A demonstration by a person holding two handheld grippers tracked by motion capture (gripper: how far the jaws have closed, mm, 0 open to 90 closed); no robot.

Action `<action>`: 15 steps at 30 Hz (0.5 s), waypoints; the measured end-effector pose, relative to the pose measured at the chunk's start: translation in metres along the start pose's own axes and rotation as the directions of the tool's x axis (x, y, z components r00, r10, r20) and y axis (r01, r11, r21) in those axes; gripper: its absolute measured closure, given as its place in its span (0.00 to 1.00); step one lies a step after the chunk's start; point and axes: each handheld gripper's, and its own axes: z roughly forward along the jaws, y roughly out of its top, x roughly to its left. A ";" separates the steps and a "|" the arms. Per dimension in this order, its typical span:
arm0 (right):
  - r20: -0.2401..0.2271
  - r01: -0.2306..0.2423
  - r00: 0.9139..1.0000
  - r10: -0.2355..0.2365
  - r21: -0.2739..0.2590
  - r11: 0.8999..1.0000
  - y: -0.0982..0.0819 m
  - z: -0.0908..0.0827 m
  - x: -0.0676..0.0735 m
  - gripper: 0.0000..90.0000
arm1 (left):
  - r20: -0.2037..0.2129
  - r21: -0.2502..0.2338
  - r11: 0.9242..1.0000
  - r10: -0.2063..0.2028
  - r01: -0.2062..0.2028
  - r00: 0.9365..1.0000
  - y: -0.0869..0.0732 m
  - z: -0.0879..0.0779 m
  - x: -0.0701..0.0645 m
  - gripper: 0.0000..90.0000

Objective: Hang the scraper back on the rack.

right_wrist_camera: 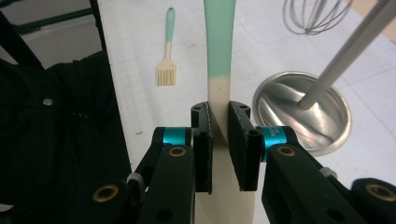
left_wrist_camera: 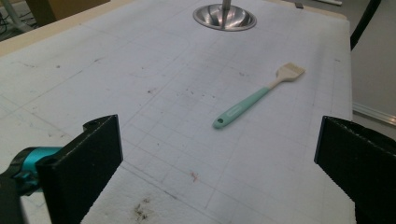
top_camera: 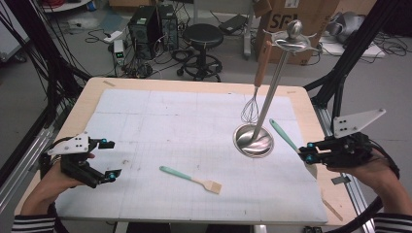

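My right gripper (top_camera: 307,154) hangs over the table's right edge, shut on the cream blade of a spatula (top_camera: 284,135). In the right gripper view the jaws (right_wrist_camera: 219,114) pinch that blade, and the spatula's teal handle (right_wrist_camera: 219,37) points away toward the stand. A teal-handled pastry brush (top_camera: 192,179) lies flat on the white mat, front centre. My left gripper (top_camera: 111,160) rests at the front left, open and holding nothing. The brush (left_wrist_camera: 257,98) lies ahead of its wide-apart jaws (left_wrist_camera: 217,149). A steel utensil stand (top_camera: 252,141) holds a hanging whisk (top_camera: 250,111).
The stand's pole (top_camera: 274,77) leans up to a hooked top (top_camera: 294,29). The white mat (top_camera: 194,121) covers most of the wooden table. A black frame post (top_camera: 340,73) rises at the right edge. A stool (top_camera: 203,36), computers and a cardboard box stand beyond the table.
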 end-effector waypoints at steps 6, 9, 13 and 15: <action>0.024 -0.018 1.000 0.018 -0.029 0.999 0.002 -0.024 -0.007 0.89 | -0.004 -0.006 1.000 -0.002 0.002 1.000 0.000 -0.002 0.001 0.02; 0.036 -0.016 0.999 0.017 -0.047 0.999 0.004 -0.036 -0.010 0.89 | -0.007 -0.004 1.000 -0.001 0.001 1.000 0.000 -0.004 0.001 0.02; 0.052 -0.022 0.998 0.026 -0.071 0.997 0.006 -0.053 -0.013 0.89 | -0.015 -0.009 1.000 0.004 -0.004 1.000 0.000 -0.006 0.001 0.02; 0.052 -0.026 0.998 0.031 -0.084 0.996 0.007 -0.061 -0.015 0.89 | -0.015 -0.009 1.000 0.005 -0.005 1.000 0.000 -0.007 0.001 0.02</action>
